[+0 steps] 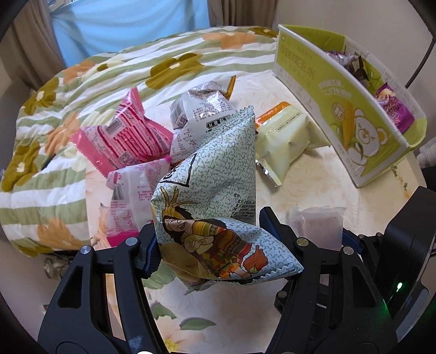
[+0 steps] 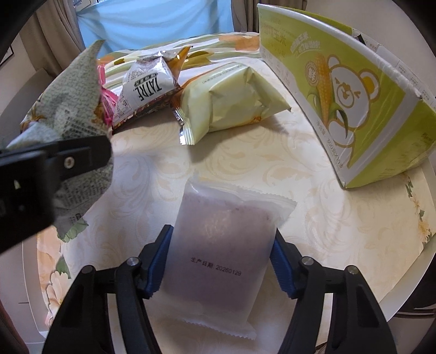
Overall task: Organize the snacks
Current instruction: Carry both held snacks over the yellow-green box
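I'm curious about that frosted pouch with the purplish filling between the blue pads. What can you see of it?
The frosted translucent pouch with a purplish block inside is flat, soft-looking plastic with crimped, zigzag-cut ends and a printed date line. It lies on the cream patterned tablecloth, lengthwise between the right gripper, whose blue pads meet its long edges.

Round table [image 2: 272,163], cream floral cloth; flowered quilt [image 1: 81,81]; beige curtains [image 1: 30,35], daylit window [image 1: 130,21].
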Tool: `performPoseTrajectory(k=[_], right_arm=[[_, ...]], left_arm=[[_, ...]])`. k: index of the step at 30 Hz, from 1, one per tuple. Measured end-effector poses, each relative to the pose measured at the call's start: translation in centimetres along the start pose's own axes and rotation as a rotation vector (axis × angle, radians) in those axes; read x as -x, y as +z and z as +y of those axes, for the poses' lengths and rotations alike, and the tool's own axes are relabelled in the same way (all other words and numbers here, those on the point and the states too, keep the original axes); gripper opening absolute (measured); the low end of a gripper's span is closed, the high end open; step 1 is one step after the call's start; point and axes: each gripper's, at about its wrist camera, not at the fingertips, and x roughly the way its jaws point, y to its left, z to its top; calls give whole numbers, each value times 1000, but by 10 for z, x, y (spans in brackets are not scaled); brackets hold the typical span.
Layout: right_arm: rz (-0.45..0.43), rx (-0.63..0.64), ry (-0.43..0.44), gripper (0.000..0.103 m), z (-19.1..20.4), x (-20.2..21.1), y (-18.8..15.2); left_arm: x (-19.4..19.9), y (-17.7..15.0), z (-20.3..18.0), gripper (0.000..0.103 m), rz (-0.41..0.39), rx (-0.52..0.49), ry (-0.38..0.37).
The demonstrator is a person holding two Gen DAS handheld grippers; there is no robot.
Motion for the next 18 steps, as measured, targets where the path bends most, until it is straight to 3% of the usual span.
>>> performPoseTrajectory(k=[8,18], right_arm=[[-84,-3,22,62,-9,40,10],[-210,6,87,62,-45,126,44]], left_arm=[[40,13,1,61,-69,25,-32],[109,65,-31,61,-215,23,-95]])
